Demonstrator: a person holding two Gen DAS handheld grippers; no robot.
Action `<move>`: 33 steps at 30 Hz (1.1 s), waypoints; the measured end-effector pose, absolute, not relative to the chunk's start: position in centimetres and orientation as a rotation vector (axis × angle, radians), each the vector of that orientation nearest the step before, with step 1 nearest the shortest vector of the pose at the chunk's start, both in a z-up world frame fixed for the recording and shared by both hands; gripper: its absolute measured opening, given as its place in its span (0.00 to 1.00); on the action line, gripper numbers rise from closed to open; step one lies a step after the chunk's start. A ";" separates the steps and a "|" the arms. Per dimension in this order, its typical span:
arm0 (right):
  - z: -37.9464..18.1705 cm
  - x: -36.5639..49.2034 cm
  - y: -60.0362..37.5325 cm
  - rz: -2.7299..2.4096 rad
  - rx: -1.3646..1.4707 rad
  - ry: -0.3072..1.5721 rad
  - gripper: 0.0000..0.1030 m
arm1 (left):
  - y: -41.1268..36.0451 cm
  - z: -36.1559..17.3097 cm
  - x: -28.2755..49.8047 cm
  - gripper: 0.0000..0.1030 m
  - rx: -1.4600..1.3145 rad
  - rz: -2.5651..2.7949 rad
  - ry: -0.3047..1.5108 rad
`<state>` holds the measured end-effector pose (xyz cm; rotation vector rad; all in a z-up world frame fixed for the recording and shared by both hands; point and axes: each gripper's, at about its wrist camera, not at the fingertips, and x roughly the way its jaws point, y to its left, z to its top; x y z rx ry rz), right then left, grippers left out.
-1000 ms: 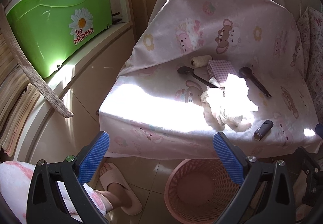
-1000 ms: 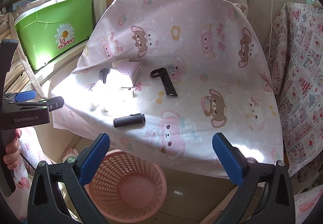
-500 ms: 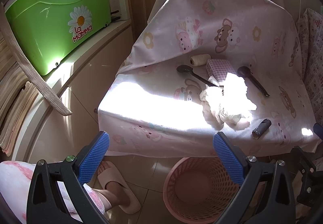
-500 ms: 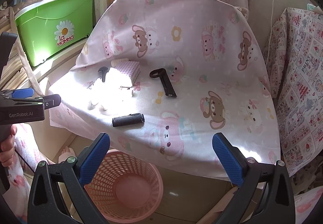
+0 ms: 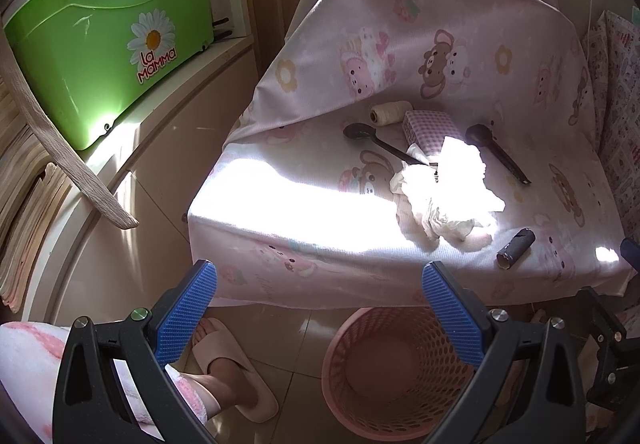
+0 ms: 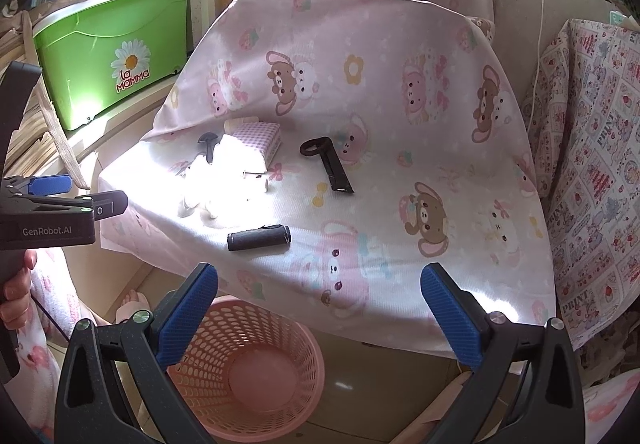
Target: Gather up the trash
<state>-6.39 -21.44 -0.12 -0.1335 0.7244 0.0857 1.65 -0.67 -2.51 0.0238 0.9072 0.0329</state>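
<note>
Plainly, both the left gripper (image 5: 319, 304) and right gripper (image 6: 319, 304) are held wide and empty; the crumpled tissue (image 5: 448, 191) could be fumbled, since sun glare hides its edges, or dropped beside the basket (image 6: 248, 372).

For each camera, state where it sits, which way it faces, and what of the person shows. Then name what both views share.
Left wrist: on the left gripper, looking forward and down at the covered table's left corner; open blue fingers, slippered foot.
Right wrist: on the right gripper, facing the table front; open fingers, the left gripper held by a hand.
Shared: crumpled tissue, dark tube, pink basket, green bin.
</note>
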 end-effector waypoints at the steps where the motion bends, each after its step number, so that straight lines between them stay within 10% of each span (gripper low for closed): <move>1: -0.1 -6.4 -21.4 0.086 -0.134 0.724 0.99 | -0.7 -2.5 1.6 0.99 0.025 0.032 0.907; 28: -0.3 -6.2 -21.6 0.072 -0.129 0.728 0.99 | -2.0 -2.2 1.3 0.97 0.037 -0.062 0.860; 33: -0.6 -5.7 -22.0 0.069 -0.101 0.745 0.99 | -2.6 -2.7 3.7 0.54 -0.052 -0.138 0.850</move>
